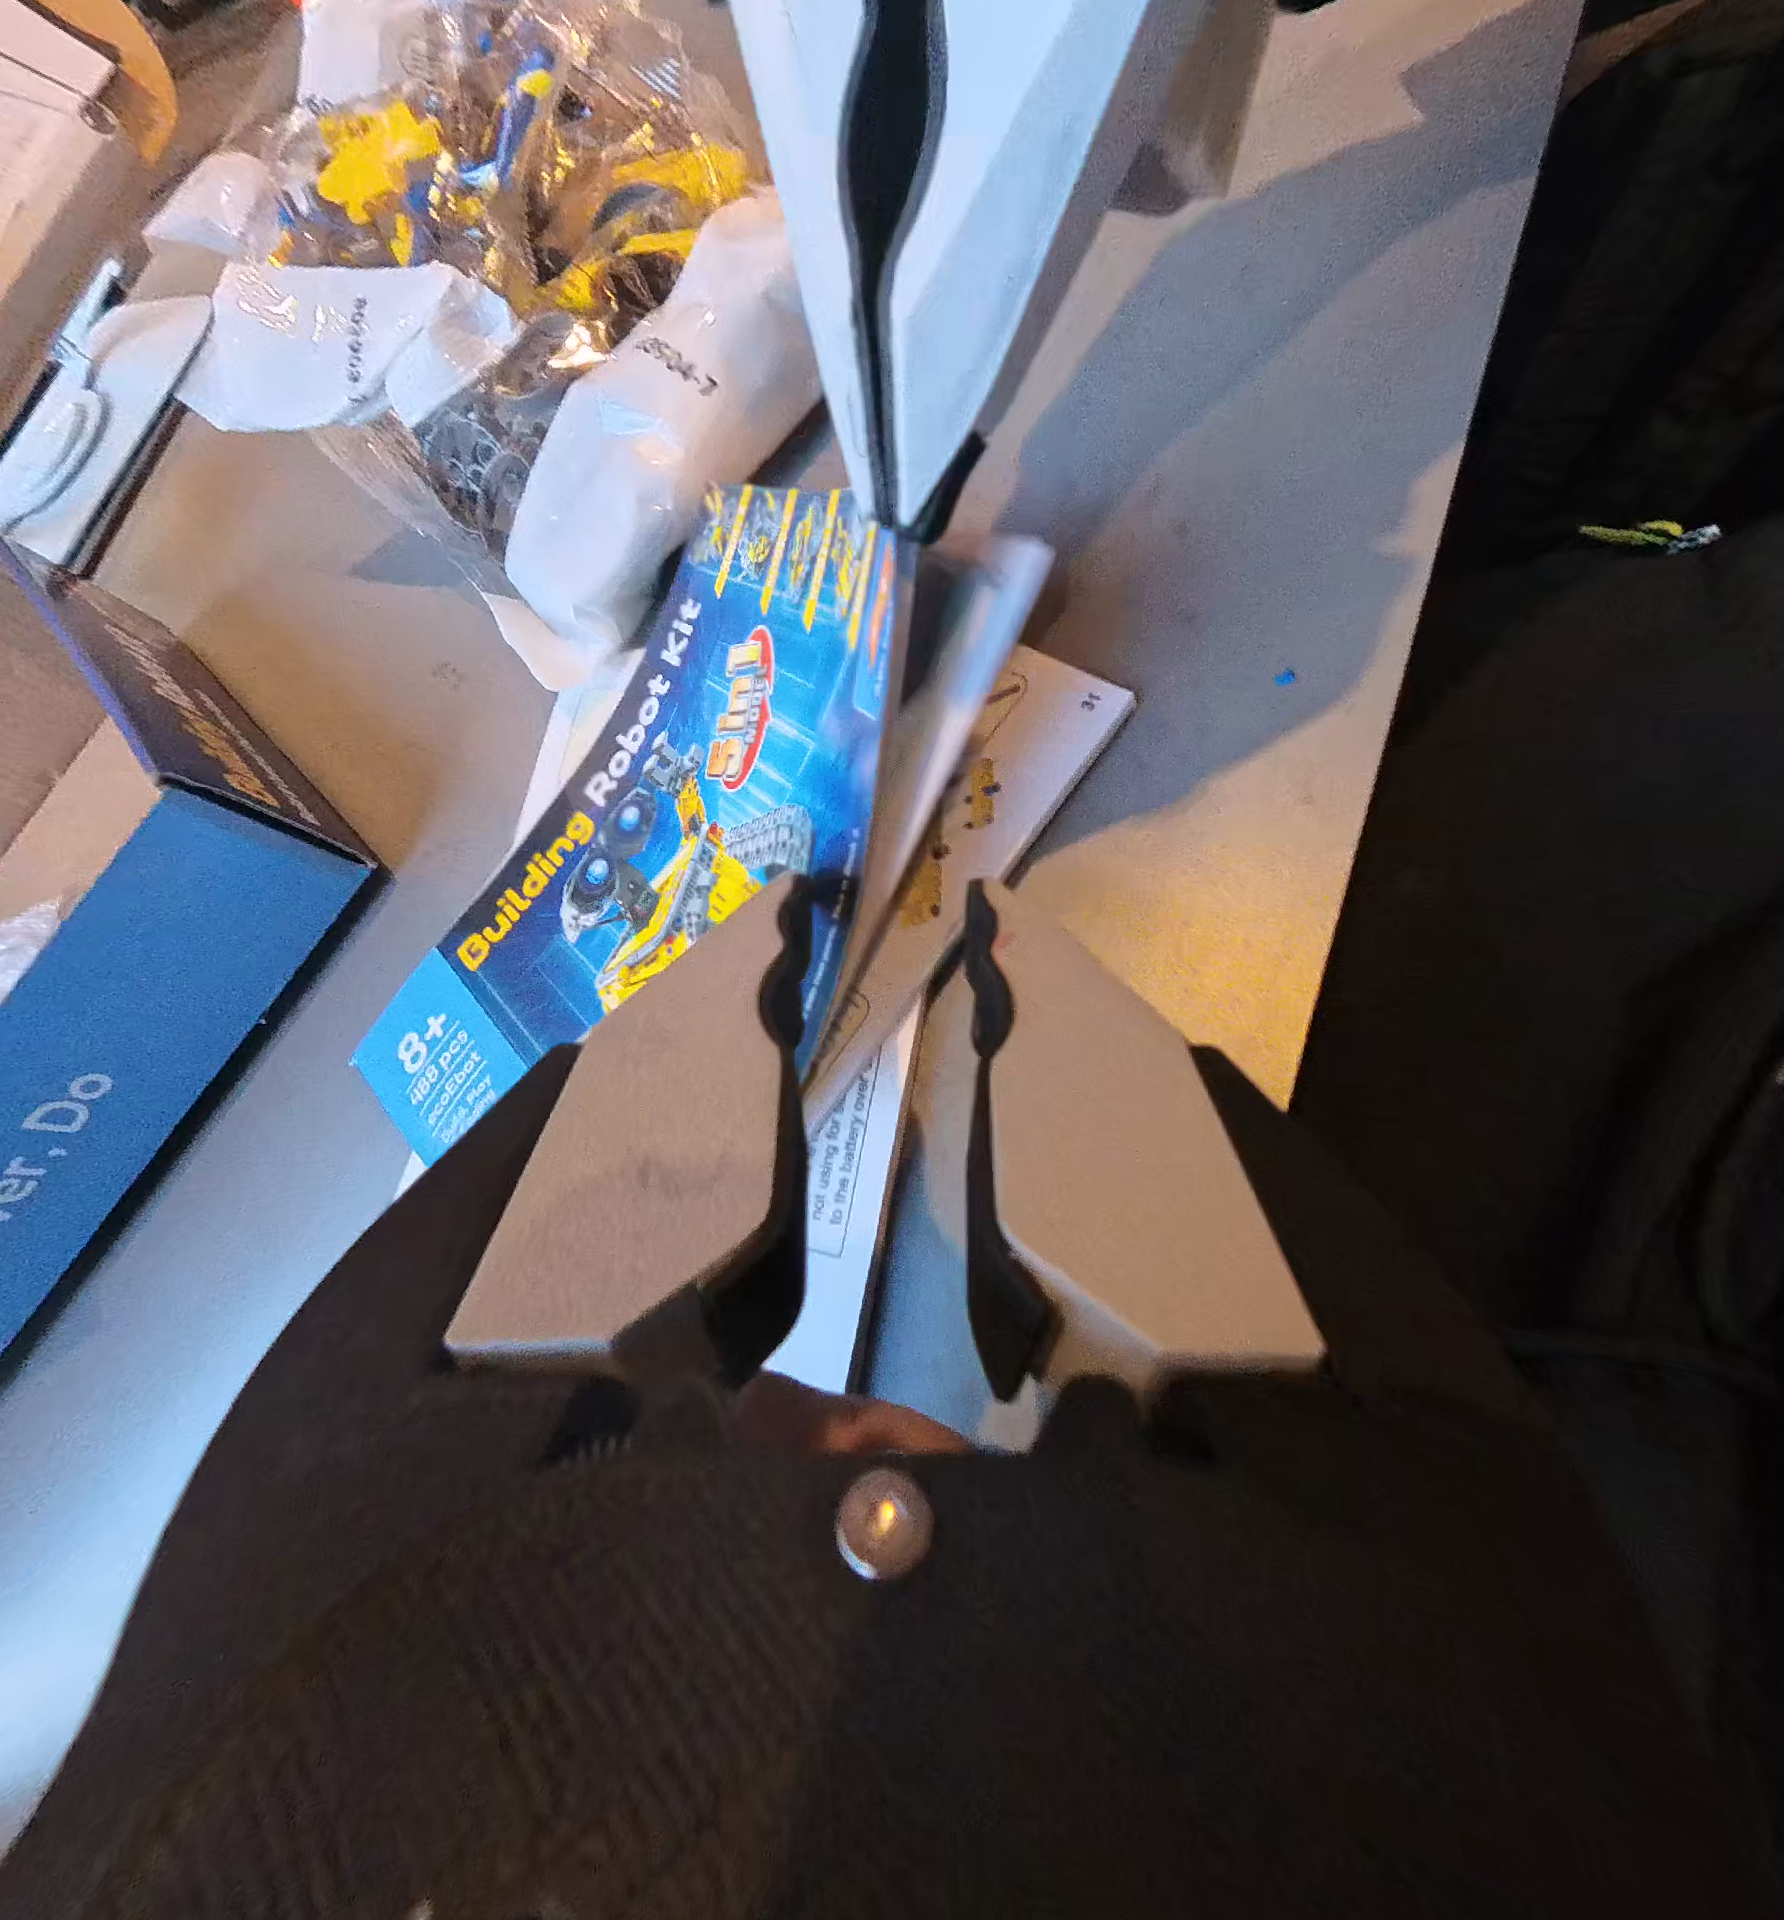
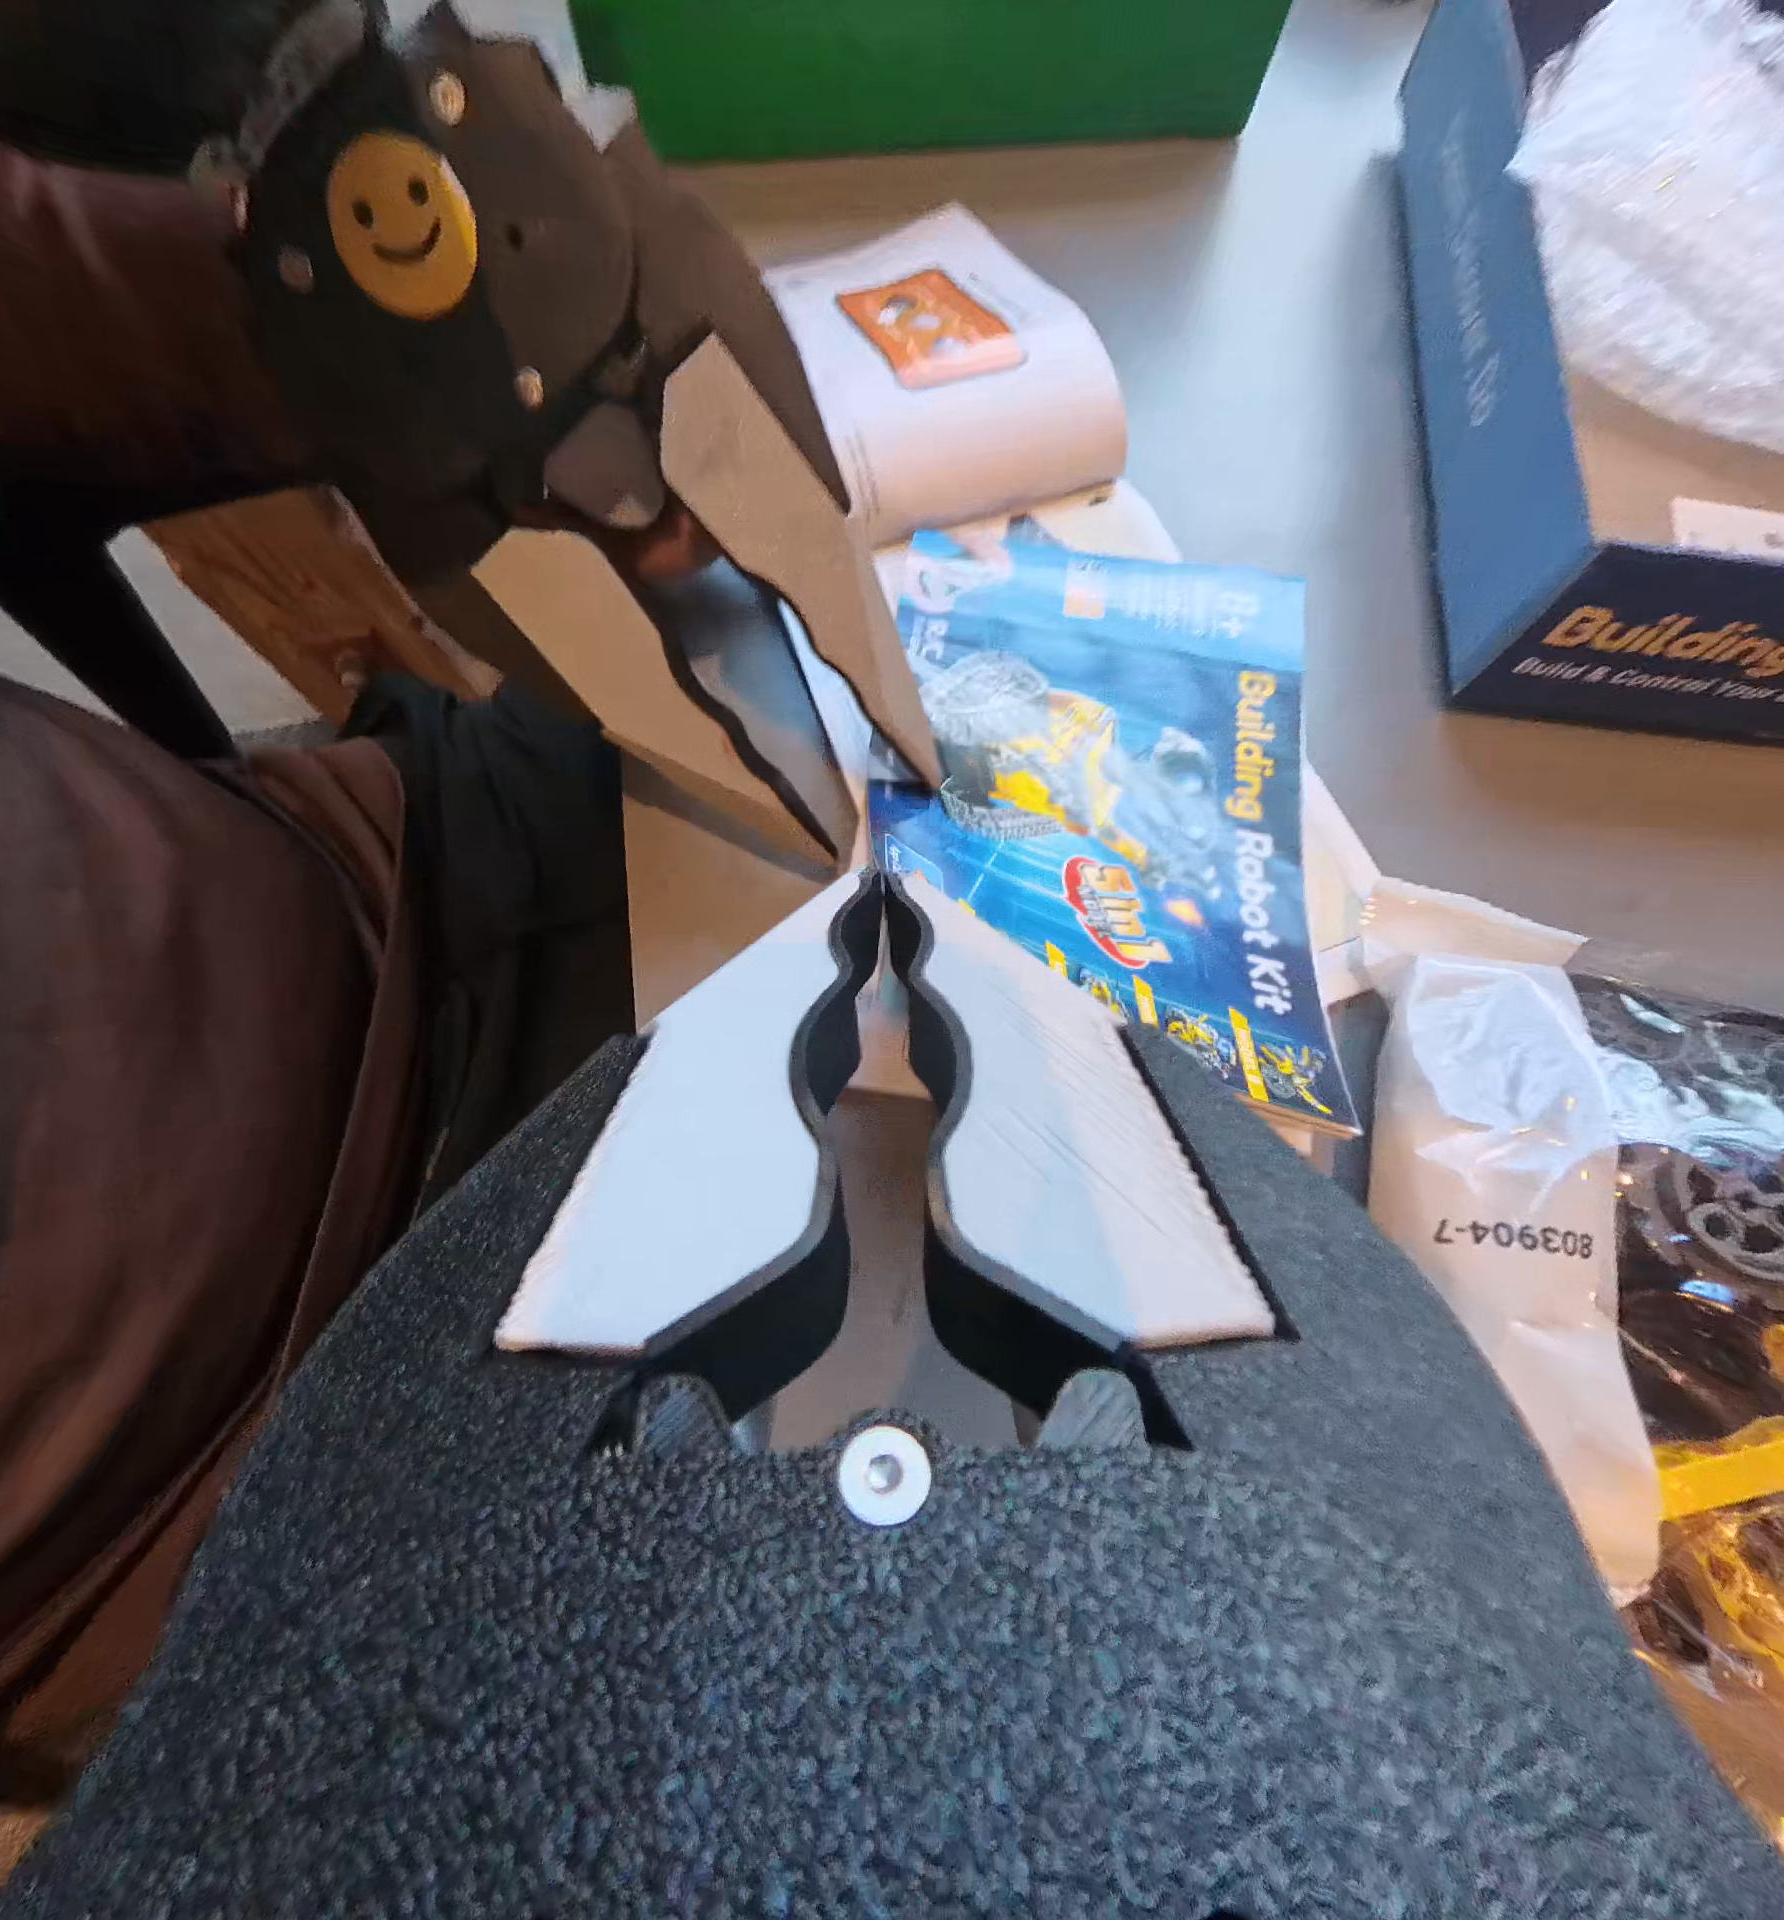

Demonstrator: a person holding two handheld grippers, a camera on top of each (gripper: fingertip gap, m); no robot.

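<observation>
The left gripper [image 1: 880, 899], jaws spread, straddles the blue booklet [image 1: 659, 831] on the table [image 1: 1231, 520]; the right gripper [image 2: 881, 891] pinches its corner. Thin pages could tear or slip if they pull apart. The navy box [image 2: 1490, 436] holds bubble wrap [image 2: 1698, 208]; the clear bag [image 2: 1719, 1299] holds yellow and black parts.

Blue booklet [image 1: 659, 790]: near corner hidden under the left gripper's [image 1: 883, 904] finger, fanned pages at the right edge motion-blurred. White sheet [image 1: 1033, 748] beneath, mostly covered. Dark blue box [image 1: 140, 997] cut off at the left frame edge. Parts bags [image 1: 514, 260] soft, pieces inside too blurred to tell apart. In the right wrist view, right gripper [image 2: 883, 894] tips pressed together over the booklet's edge; whether a page sits between them, unclear. Bubble wrap [image 2: 1698, 208] cropped by the upper right corner.
</observation>
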